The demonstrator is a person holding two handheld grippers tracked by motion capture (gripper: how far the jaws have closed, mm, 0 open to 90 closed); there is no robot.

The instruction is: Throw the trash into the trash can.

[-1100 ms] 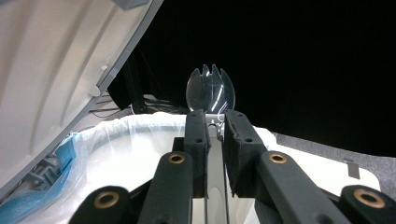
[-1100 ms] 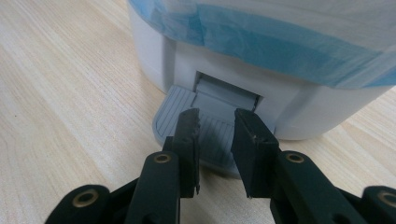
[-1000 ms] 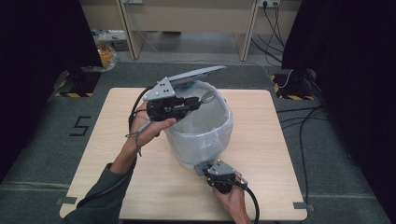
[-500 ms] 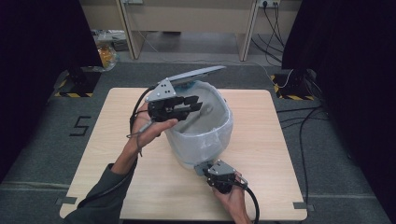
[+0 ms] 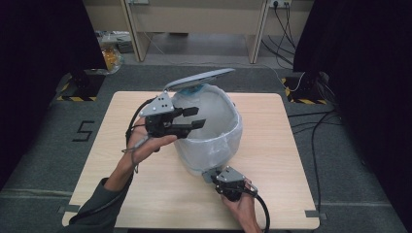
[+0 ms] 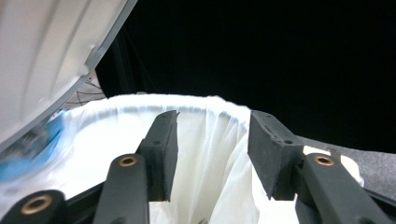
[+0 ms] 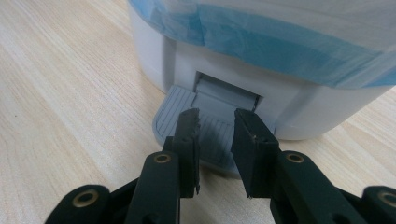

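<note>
Right tool (image 7: 215, 154), closed as far as it goes, presses the pedal (image 7: 184, 114) of the mid-table bin (image 5: 209, 141) at its 6 o'clock; slip drops lid (image 5: 201, 77) onto left tool (image 5: 192, 116), just opening, empty, at the 9 o'clock rim.

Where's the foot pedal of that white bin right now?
In the right gripper view the grey pedal juts from the bin's base onto the wooden table, right under the right hand-held gripper.
</note>
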